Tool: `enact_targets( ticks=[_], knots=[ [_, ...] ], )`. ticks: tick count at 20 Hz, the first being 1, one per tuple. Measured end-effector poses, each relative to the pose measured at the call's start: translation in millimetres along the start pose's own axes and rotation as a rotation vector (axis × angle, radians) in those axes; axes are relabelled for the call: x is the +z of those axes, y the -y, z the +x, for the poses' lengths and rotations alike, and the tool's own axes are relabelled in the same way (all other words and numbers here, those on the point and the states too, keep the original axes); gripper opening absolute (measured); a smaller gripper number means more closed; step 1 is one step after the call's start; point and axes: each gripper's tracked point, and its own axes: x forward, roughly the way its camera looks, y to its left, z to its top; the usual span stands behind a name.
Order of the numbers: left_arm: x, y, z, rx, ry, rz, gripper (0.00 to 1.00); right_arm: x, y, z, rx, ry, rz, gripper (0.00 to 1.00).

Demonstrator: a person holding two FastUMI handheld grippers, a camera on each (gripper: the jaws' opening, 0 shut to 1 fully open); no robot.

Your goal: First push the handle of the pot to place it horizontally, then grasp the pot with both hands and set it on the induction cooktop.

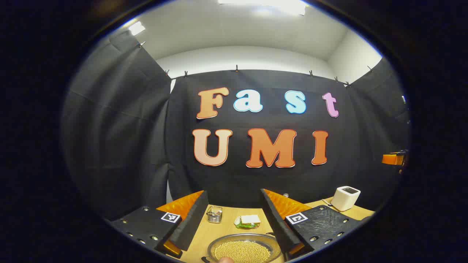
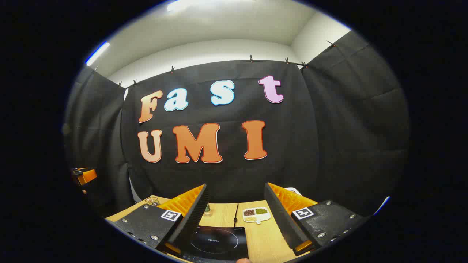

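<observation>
Holding pale grains, pot sits between left tool fingers.

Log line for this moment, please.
left gripper: open, above round metal pot of yellow beans | right gripper: open, above black induction cooktop | pot untouched

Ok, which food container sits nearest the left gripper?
The pot of yellowish beans, right between the left gripper fingers; the sandwich plate and small wire basket lie farther back.

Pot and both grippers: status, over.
Left gripper open above pot, nothing held. Right gripper open over induction cooktop, nothing held. Cooktop surface bare; pot's handle hard to make out.
</observation>
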Motion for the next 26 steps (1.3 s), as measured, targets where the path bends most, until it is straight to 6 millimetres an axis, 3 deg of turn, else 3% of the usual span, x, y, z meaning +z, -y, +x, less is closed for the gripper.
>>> enact_targets(
  ticks=[1,2,12,16,24,25,26],
  knots=[
    [1,0,-1,0.001,0.002,0.009,0.87,2,1,0,-0.010,0.006,-0.005,1.00],
    [1,2,-1,-0.003,-0.001,0.009,0.87,2,2,0,-0.022,0.011,-0.012,0.95],
    [13,34,-14,-0.099,0.009,-0.029,0.89,9,10,-7,-0.078,0.048,-0.052,0.95],
    [6,33,-14,-0.101,-0.025,-0.017,0.89,10,11,-9,-0.085,0.046,-0.052,0.95],
    [10,30,-15,-0.109,-0.006,-0.034,0.89,9,12,-10,-0.074,0.039,-0.065,0.95],
    [11,29,-14,-0.106,0.000,-0.029,0.89,9,11,-10,-0.072,0.037,-0.069,1.00],
    [13,26,-14,-0.100,0.004,-0.022,0.89,9,11,-10,-0.070,0.035,-0.073,0.95]
  ],
)
